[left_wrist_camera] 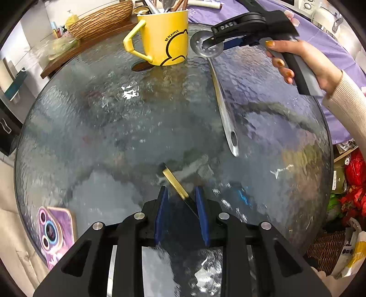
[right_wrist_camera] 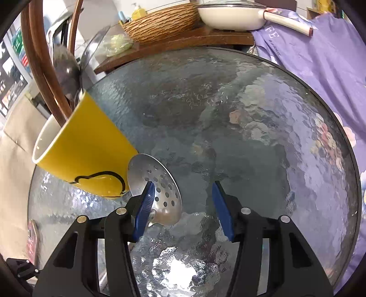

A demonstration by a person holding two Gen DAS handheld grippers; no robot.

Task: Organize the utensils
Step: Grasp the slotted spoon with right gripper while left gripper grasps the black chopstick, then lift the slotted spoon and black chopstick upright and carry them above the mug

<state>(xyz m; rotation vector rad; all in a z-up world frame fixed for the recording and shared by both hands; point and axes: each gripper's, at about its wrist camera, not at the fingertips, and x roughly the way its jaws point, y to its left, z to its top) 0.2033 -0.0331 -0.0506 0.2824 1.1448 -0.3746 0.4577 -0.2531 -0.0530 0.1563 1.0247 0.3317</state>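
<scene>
A yellow mug stands at the far side of the round glass table, holding wooden chopsticks and a metal spoon. A steel slotted spoon lies on the glass, its perforated bowl beside the mug. My right gripper hovers open over that bowl, with the left pad against it and the right pad well clear. My left gripper stands open around a thin gold-and-black utensil that lies slanted on the glass and meets only the right pad.
A phone in a purple case lies at the near left table edge. Behind the table, a wooden board carries a woven basket and a white pan. Purple cloth hangs on the right. A hand grips the right gripper's handle.
</scene>
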